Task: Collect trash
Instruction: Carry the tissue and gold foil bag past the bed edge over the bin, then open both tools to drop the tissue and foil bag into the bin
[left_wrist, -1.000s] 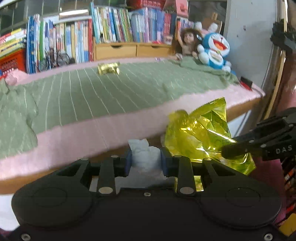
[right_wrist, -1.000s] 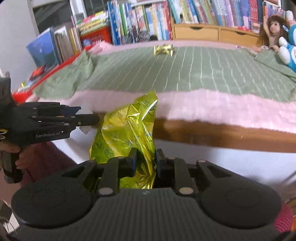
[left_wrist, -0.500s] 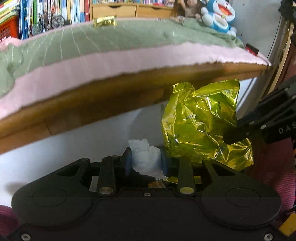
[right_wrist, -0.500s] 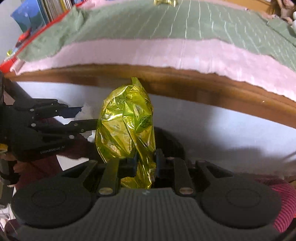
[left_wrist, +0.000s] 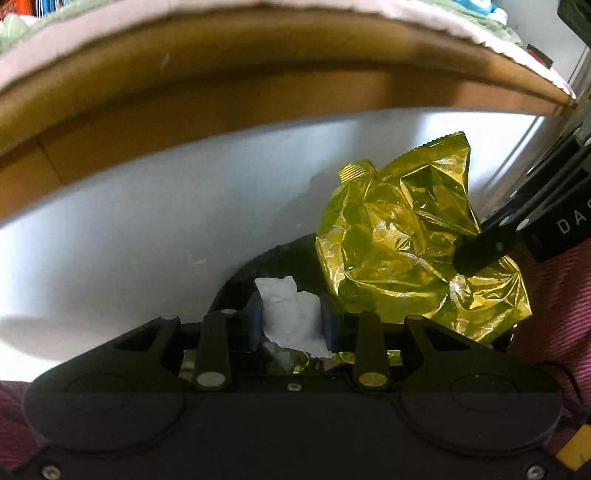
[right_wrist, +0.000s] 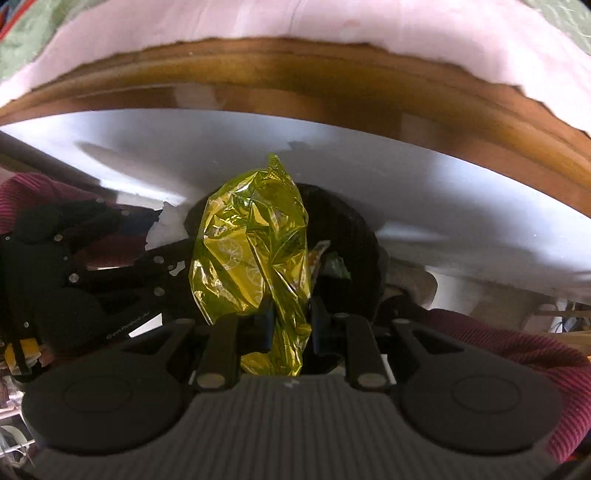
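While your left tool (left_wrist: 291, 323) pinches the white tissue (left_wrist: 291, 319) and your right tool (right_wrist: 288, 326) clamps the yellow wrapper (right_wrist: 255, 254) above the black bin (right_wrist: 354, 236) ahead, releasing off-centre could drop either outside.

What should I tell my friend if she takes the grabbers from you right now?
Left gripper: shut on a white tissue.
Right gripper: shut on a yellow wrapper.
Both hang below the bed edge, over a black bin that already has some trash inside.
Done: both pieces picked up and brought to the bin.
Left: open both grippers so the tissue and wrapper drop in.
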